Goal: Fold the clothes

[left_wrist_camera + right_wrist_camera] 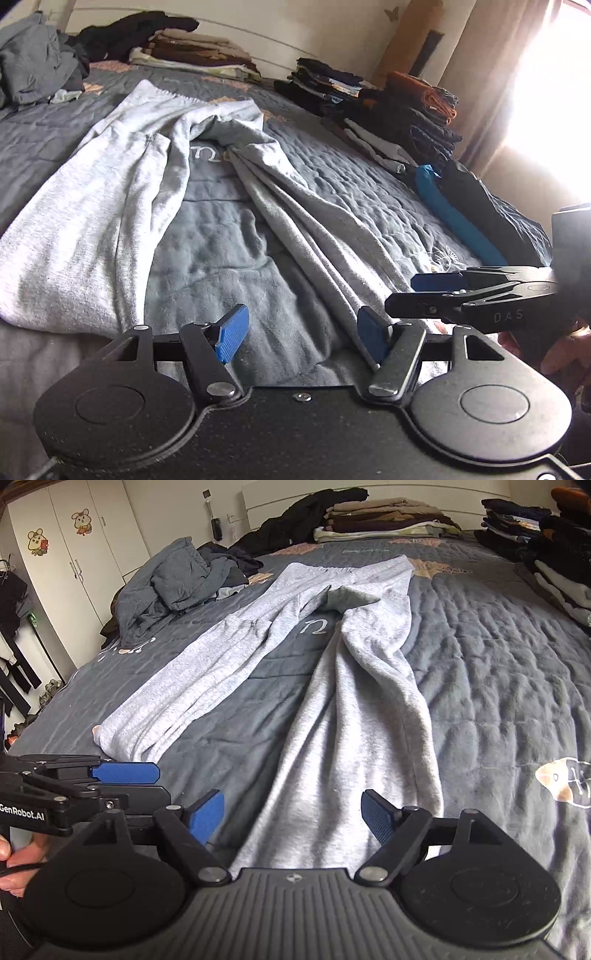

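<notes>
A bedroom holds a wide bed whose quilted grey bedspread (498,672) has a puckered, stitched surface with small printed figures. At the far left stands a white wardrobe (74,554) with cartoon stickers, and dark garments hang beside it. On the bed's left part lies a crumpled heap of grey and dark clothes (173,579). Along the headboard sits a folded stack in brown and beige (384,520), and down the right edge run stacks of dark folded clothes (546,550). In the middle lie light grey sweatpants (354,709) of soft, fleecy knit, spread flat with the waistband toward the headboard and the two legs running lengthwise toward the near edge, splayed apart in a narrow V; the fabric is creased in long folds. The left gripper (304,338), black with ribbed blue pads, has its jaws apart over the bedspread between the legs, gripping nothing. The right gripper (293,818) has its jaws spread wide above the hem of the right-hand leg, with no cloth pinched.
</notes>
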